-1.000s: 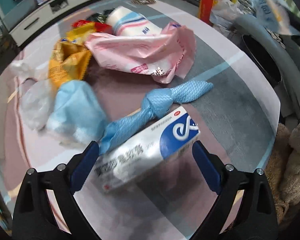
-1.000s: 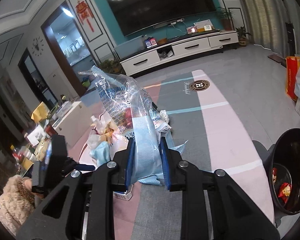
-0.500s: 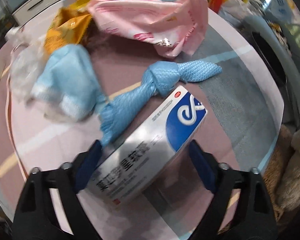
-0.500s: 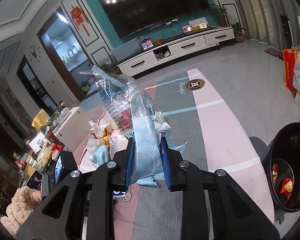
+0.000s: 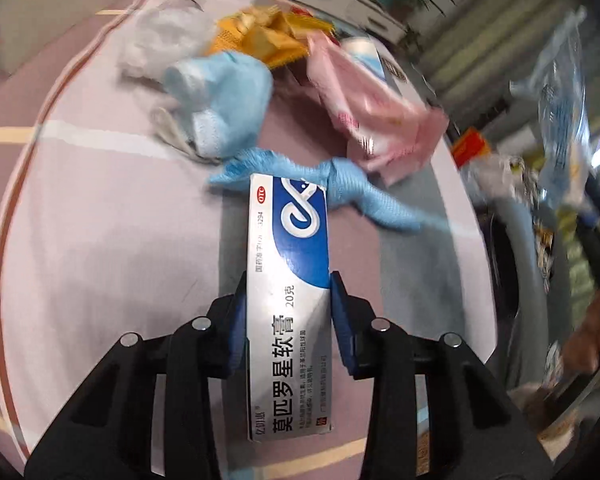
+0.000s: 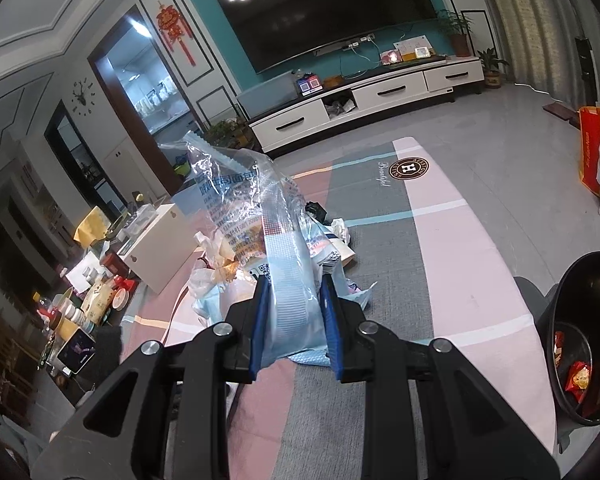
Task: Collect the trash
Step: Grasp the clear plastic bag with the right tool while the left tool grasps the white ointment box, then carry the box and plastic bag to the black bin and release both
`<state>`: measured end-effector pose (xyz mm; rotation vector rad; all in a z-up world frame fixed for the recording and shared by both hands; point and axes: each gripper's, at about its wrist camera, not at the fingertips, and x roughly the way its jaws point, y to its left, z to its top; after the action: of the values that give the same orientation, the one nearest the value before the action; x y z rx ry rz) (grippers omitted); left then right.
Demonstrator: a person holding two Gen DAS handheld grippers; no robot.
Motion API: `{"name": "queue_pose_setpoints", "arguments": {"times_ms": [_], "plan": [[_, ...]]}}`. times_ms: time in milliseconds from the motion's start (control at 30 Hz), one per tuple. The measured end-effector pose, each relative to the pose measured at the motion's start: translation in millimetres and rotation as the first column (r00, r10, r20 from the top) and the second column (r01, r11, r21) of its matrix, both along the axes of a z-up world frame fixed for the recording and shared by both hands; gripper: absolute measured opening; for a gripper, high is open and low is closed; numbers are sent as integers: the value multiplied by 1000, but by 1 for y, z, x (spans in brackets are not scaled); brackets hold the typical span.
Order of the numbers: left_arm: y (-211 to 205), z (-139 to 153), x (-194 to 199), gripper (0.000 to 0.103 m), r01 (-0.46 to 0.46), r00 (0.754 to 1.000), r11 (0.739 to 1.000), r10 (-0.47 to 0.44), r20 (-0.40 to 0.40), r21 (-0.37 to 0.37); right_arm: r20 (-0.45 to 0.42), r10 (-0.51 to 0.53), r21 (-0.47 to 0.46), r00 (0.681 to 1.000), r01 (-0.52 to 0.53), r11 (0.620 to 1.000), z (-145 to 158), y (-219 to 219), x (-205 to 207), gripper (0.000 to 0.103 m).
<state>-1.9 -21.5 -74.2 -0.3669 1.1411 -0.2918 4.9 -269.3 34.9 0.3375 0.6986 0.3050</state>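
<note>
Jaws of the left gripper (image 5: 288, 300) had just closed on the ointment box (image 5: 289, 280), right gripper (image 6: 294, 312) clamped its plastic bag (image 6: 268, 240); a light box could slip free.

A silver-and-blue ointment box (image 5: 288, 300) lies lengthwise on the tabletop beside a knotted blue cloth (image 5: 364, 196)

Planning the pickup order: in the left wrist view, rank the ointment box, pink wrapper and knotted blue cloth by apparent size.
1. Ointment box, though nearest the camera, so exaggerated.
2. Pink wrapper.
3. Knotted blue cloth, partly hidden behind the box.
</note>
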Motion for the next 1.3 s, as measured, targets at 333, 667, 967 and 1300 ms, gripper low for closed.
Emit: {"name": "queue_pose_setpoints", "arguments": {"times_ms": [333, 667, 967, 1300], "plan": [[-29, 91, -31, 38, -95, 947, 992, 64, 314, 84, 29, -53, -7, 998, 53, 999, 9, -17, -10, 27], [-97, 132, -31, 38, -99, 892, 991, 47, 449, 93, 93, -154, 10, 984, 154, 988, 24, -51, -33, 27], [-145, 145, -29, 39, -73, 855, 995, 28, 517, 67, 143, -300, 27, 943, 299, 954, 35, -88, -59, 27], [-203, 141, -22, 39, 53, 846, 999, -46, 531, 2, 155, -479, 51, 864, 477, 877, 34, -136, -89, 27]]}}
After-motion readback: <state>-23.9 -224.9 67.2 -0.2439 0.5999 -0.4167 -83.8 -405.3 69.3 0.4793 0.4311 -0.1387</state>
